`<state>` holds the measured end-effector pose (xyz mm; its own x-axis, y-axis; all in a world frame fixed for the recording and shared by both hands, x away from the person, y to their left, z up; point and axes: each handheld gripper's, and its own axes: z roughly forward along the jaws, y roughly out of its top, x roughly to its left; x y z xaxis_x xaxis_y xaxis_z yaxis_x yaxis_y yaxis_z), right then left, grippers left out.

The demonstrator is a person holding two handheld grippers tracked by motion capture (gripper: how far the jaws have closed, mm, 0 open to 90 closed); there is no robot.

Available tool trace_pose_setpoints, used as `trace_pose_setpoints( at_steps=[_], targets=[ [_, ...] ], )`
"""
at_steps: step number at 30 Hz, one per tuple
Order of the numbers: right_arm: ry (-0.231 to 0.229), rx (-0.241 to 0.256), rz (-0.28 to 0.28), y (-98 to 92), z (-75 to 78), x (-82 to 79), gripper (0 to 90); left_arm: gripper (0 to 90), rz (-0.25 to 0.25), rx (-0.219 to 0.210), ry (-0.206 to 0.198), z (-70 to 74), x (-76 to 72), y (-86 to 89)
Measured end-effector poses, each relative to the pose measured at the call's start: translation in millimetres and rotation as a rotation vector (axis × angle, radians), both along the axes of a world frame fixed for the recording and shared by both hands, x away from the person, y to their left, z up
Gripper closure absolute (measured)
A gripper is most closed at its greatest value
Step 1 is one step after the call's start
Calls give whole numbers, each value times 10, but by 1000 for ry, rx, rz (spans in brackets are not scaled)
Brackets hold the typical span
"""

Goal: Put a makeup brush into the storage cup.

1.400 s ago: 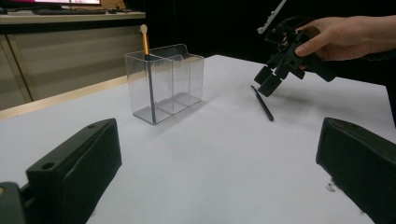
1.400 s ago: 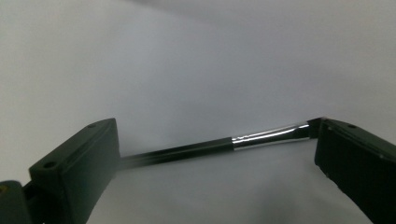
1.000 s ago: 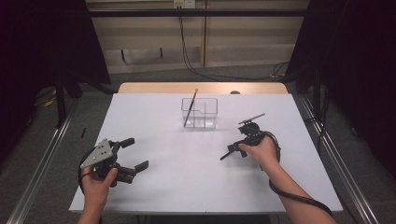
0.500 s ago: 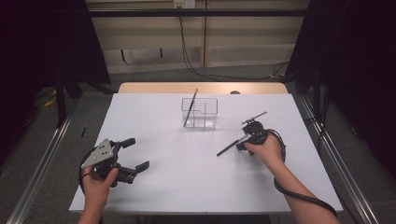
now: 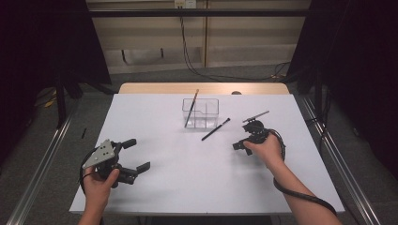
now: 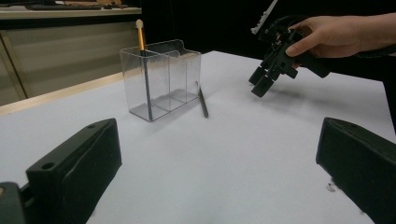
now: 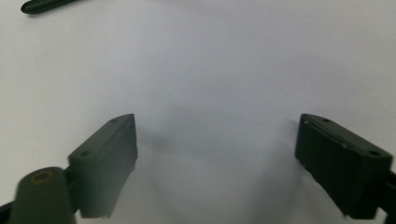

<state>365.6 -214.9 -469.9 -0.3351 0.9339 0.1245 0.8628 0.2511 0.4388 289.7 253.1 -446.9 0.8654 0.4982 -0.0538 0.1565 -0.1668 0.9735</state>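
Nothing stands between the right gripper (image 5: pixel 240 144) and the slim black pen (image 5: pixel 216 129), which lies flat and slanted on the white table surface (image 5: pixel 187 187), just beside the clear plastic three-compartment organiser (image 5: pixel 201 114) near the far edge. One thin dark brush with a gold ferrule (image 5: pixel 191 108) leans in the organiser's left compartment. The right gripper, jaws spread wide and empty, hovers tipped downward near the pen. The left gripper (image 5: pixel 136 154), also wide open, rests near the front left corner.

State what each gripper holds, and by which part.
Nothing. The left gripper and right gripper both have open, empty jaws; the black pen lies loose on the table.
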Motion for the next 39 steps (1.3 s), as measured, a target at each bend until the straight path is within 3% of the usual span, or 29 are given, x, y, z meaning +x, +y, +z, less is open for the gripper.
trace_pose_setpoints(
  at_steps=[16, 39],
  targets=[
    [-40, 33, 25, 179, -3, 148, 61, 0, 3, 2, 16, -23, 9, -13],
    [-75, 52, -34, 461, -31, 383, 25, 0, -7, 10, 23, -35, 17, -21]
  ],
)
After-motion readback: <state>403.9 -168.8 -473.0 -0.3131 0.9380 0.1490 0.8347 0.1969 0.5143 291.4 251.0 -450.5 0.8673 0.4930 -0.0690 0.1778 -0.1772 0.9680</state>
